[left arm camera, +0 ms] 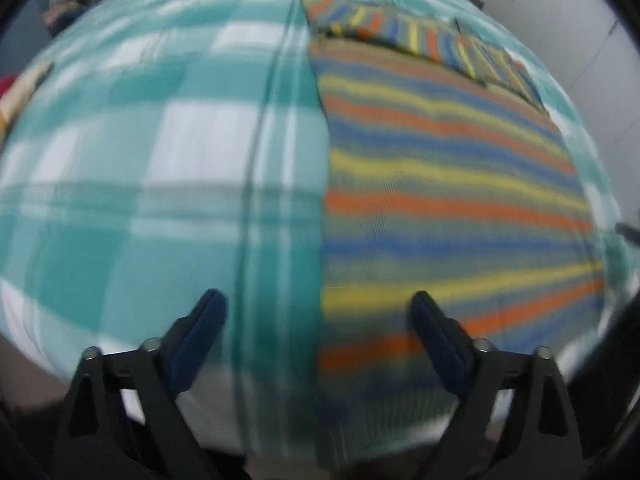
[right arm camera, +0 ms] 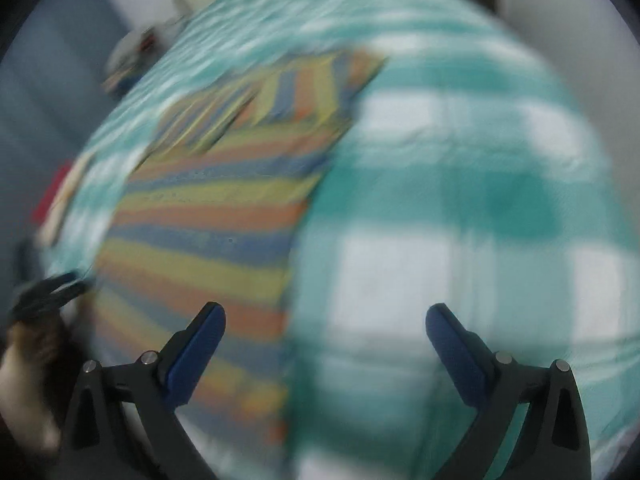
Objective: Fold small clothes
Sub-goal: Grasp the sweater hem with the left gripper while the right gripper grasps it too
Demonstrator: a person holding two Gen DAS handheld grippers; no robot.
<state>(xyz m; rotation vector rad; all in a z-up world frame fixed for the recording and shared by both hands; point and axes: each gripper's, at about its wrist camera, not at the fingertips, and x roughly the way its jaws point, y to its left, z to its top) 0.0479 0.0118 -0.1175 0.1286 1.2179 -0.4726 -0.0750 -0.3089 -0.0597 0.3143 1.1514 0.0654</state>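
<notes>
Both claws, left claw (left arm camera: 318, 310) and right claw (right arm camera: 325, 320), gape wide, empty.

Teal-and-white checked bedspread (left arm camera: 168, 152), pale wall (right arm camera: 560, 12) beyond.

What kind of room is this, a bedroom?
Probably a bedroom. A teal-and-white checked bedsheet covers a wide soft surface like a bed, a striped garment lies spread on it, and plain walls stand behind.

Both wrist views near striped garment (left arm camera: 452, 200)
</notes>
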